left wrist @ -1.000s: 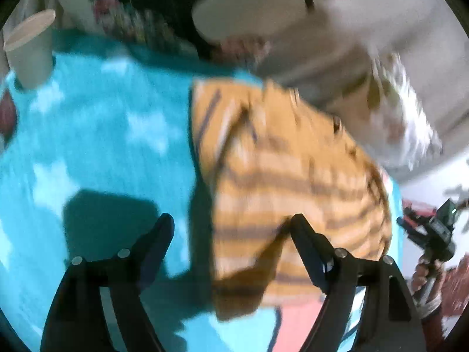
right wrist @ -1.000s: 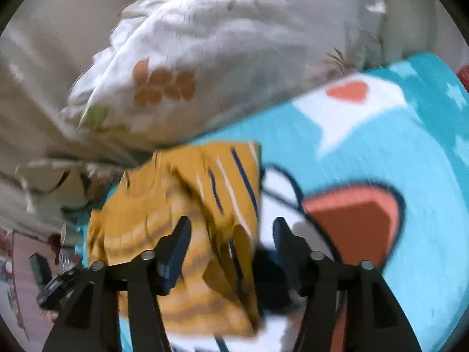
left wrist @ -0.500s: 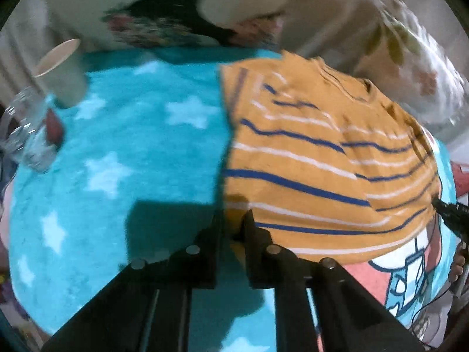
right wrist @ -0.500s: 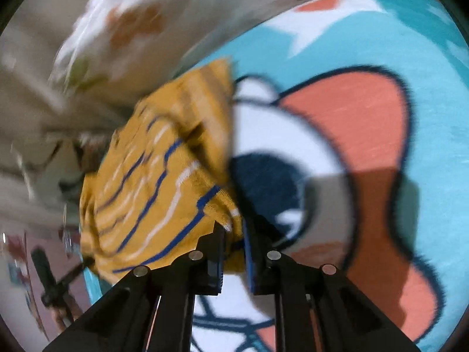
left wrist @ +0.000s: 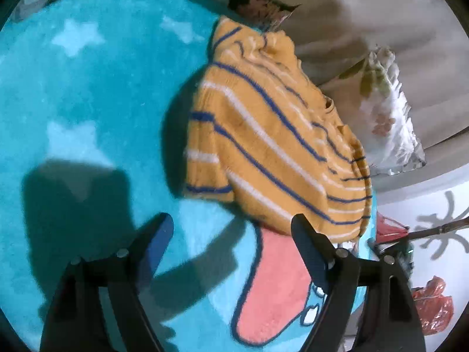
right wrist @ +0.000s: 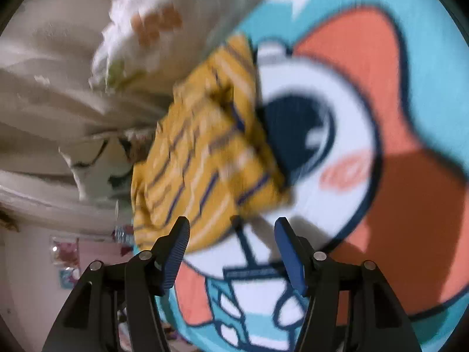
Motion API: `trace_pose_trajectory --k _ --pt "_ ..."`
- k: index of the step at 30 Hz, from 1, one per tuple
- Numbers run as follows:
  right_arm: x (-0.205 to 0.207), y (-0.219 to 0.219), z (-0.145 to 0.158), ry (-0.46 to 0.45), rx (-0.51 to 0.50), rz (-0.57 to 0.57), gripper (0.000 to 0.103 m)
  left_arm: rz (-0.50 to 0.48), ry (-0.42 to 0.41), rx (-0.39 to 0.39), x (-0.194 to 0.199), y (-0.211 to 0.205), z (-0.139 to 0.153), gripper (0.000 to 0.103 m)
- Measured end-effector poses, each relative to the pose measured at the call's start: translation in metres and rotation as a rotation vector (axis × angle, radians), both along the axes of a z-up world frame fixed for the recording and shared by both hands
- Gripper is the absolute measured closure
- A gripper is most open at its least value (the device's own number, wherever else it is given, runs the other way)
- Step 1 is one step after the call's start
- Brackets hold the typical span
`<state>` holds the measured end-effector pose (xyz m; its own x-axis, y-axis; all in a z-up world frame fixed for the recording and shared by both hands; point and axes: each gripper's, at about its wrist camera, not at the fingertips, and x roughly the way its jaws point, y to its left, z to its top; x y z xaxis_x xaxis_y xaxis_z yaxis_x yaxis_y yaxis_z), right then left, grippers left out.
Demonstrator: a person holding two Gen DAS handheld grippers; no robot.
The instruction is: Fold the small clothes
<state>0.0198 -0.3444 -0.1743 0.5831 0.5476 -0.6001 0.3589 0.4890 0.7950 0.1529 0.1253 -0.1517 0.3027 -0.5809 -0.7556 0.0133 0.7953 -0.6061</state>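
Fig.: L gripper [left wrist: 233,230], jaws opening, nothing betw. them; hem of the striped sweater [left wrist: 272,143] lies just ahead, right finger [left wrist: 307,246] overlapping its edge in view. R gripper [right wrist: 231,234] likewise opening and empty, sweater's near edge just beyond its tips. Sweater lies loosely doubled, rumpled, on the cartoon blanket [left wrist: 73,96], near the pillow [left wrist: 387,123]. Step (judged): release after a fold. To do well: let cloth drop clear of pads, then flatten ridges & square edges before next fold; regrip at corners, not mid-hem.
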Motion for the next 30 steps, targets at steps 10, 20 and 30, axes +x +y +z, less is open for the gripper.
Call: trace_pose_trajectory --k 10,20,30 --pt "0.072 0.01 -0.008 -0.02 -0.029 -0.094 0.045 0.023 -0.063 0.054 0.075 -0.026 -0.009 0.012" --pt "0.054 -0.006 -0.009 0.001 0.188 -0.157 0.09 -0.025 -0.014 0.125 0.043 -0.028 0.041 0.089" --pt "-0.002 -0.004 -0.003 0.038 0.144 -0.115 0.083 0.074 0.078 0.147 0.011 0.007 0.018 0.065"
